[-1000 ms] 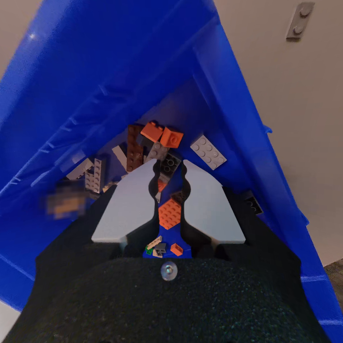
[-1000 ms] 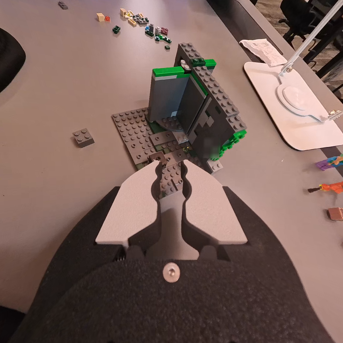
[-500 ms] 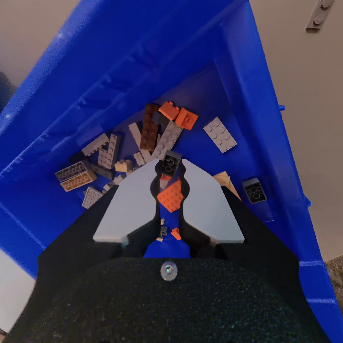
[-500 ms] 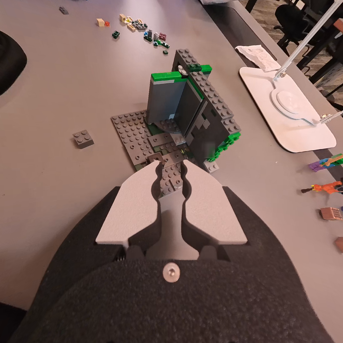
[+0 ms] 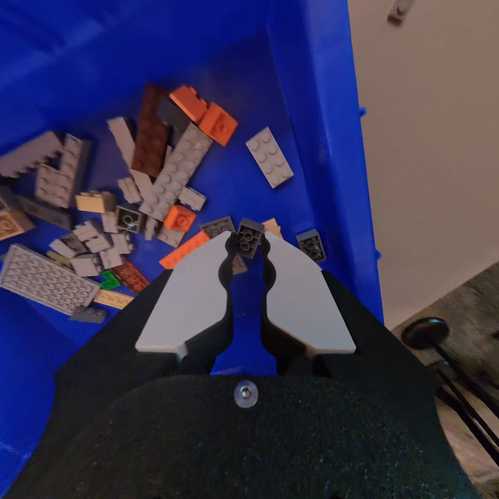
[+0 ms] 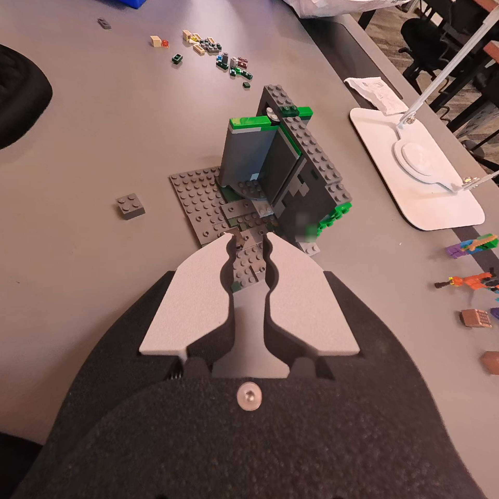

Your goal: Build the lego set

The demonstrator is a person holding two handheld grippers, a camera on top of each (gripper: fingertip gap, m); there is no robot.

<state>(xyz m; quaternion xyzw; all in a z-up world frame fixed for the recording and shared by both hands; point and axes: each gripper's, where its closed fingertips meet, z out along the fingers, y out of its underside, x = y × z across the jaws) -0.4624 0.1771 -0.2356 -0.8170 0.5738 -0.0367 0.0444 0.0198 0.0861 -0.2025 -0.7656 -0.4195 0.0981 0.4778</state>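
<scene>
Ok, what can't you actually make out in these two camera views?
- Left wrist view: bricks at the blue bin's left edge are motion-blurred and cut off.
- Right wrist view: the right gripper covers the build's near baseplate edge.
- Right wrist view: far loose pieces too small to identify.

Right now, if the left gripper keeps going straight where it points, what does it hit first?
The left gripper already has a dark grey brick, underside up, between its fingertips. Pushing on would likely carry it into the tan piece behind, then the blue bin wall; depth is unclear.

The left gripper (image 5: 248, 239) rose from the blue bin (image 5: 310, 135), its fingers clamped on a dark grey brick (image 5: 249, 237). The right gripper (image 6: 248, 239) drew back slightly from the lego build (image 6: 283, 172).
</scene>
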